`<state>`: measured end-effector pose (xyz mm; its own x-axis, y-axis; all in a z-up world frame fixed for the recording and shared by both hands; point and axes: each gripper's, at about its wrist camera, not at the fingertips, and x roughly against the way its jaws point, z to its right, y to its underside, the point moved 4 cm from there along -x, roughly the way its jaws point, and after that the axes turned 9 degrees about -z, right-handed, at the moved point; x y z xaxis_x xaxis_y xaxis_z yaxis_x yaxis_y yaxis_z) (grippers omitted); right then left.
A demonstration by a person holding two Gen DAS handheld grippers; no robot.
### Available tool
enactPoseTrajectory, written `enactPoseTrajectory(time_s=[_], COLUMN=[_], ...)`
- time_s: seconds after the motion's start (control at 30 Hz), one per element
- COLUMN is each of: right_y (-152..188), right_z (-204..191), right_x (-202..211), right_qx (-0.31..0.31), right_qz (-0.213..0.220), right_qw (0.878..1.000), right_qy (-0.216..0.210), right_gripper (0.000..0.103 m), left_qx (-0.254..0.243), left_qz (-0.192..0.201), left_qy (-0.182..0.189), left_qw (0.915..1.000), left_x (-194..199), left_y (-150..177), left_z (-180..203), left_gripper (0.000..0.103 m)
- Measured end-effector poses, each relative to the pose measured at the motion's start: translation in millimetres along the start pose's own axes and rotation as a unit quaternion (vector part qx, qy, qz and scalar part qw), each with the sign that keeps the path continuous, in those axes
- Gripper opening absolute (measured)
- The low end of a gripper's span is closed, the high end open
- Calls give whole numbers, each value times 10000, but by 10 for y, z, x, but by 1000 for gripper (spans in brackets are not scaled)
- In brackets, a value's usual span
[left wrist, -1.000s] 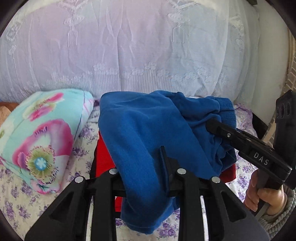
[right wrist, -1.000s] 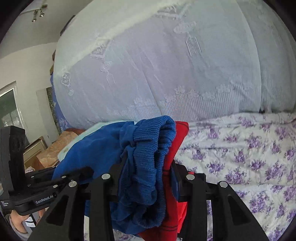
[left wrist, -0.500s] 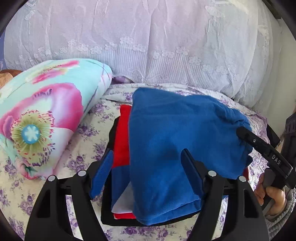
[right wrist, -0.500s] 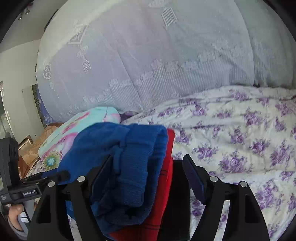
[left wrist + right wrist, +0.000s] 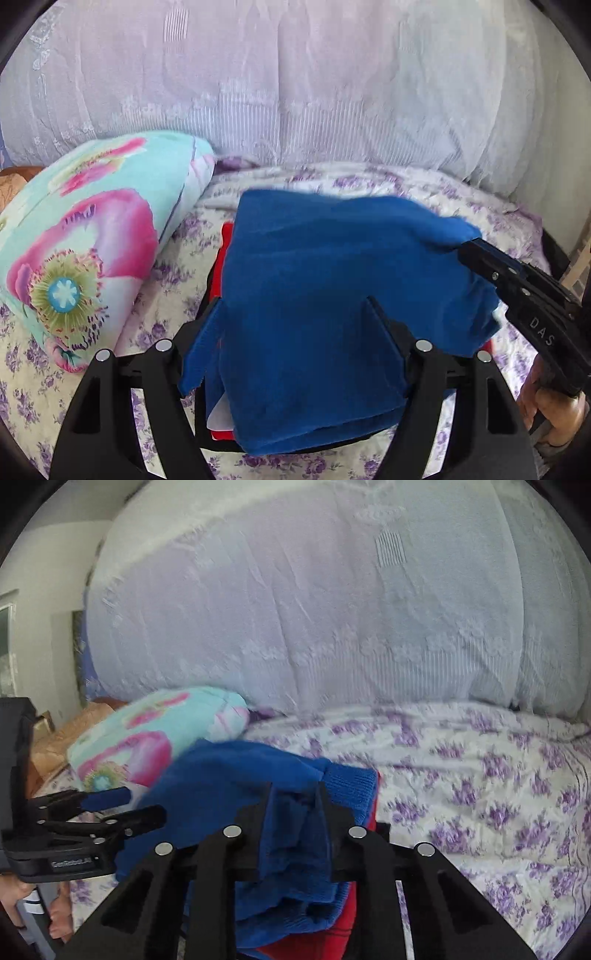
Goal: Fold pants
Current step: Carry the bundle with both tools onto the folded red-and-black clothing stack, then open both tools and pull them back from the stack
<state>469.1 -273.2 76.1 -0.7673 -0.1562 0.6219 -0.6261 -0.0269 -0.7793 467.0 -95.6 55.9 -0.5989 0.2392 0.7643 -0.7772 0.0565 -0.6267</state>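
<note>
The folded blue pants (image 5: pixel 332 295) lie on a stack of red and dark folded clothes (image 5: pixel 221 258) on the bed. My left gripper (image 5: pixel 291 314) is open, its fingers astride the near end of the pants. My right gripper (image 5: pixel 293 801) is shut on the pants' ribbed waistband end (image 5: pixel 347 786); in the left wrist view it (image 5: pixel 476 254) reaches in from the right, pinching the cloth there. My left gripper also shows in the right wrist view (image 5: pixel 122 805), jaws apart beside the pants.
A floral turquoise and pink pillow (image 5: pixel 92 240) lies left of the stack. A big white lace-covered bolster (image 5: pixel 295 92) stands behind. The bedsheet (image 5: pixel 480 794) with purple flowers stretches to the right. A hand (image 5: pixel 554 406) holds the right gripper's handle.
The pants were lowered from the air onto the clothes stack. My left gripper let go and opened. My right gripper, open half a second ago, has shut again on the waistband end.
</note>
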Motion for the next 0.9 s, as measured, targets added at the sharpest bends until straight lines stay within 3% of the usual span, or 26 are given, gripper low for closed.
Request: enactPoseTrajectory(time_s=[0.03,0.1,0.17,0.37,0.47,0.5,0.53,0.7,0.8,0.9], right_y=[49,108,119,97,28,15,16,276,637,1089], right_z=[86,172,178,115,26,4,-14,-101,-156,-179], right_x=[-108,-178,-194,-172,-38,52,172,767,1114,1485], right_qx=[-114,-207,-187,-129,106,160,171,-33,-229,-557], right_qz=[-22,131,184,167,167,224,325,596,589,672], right_qw=[9999,9997,9996,9998,9998,9996,9993,9980,9976,9958], right_qy=[-13,-67,-80,-4,104,78,65,-223,-277,-292], right_gripper=[20,20,20,20,23,29,44,60,82,92], left_qx=[25,336,637,538,502,435,338,-263,-464,-434], left_qz=[-136,-86,-83,56,204,273,331,703,862,1019], left_qy=[52,380,561,464,133,-45,-181,-663,-796,-740], left_qw=[9999,9987,9964,9975,9984,9987,9987,9950,9920,9911], left_x=[-164,-336,-419,-368,-212,-124,-48,446,746,1026], left_y=[29,48,39,71,107,144,175,529,827,1170], left_z=[-7,-90,-157,-172,-133,-111,-93,42,111,144], left_gripper=[76,91,93,95,94,94,94,94,98,98])
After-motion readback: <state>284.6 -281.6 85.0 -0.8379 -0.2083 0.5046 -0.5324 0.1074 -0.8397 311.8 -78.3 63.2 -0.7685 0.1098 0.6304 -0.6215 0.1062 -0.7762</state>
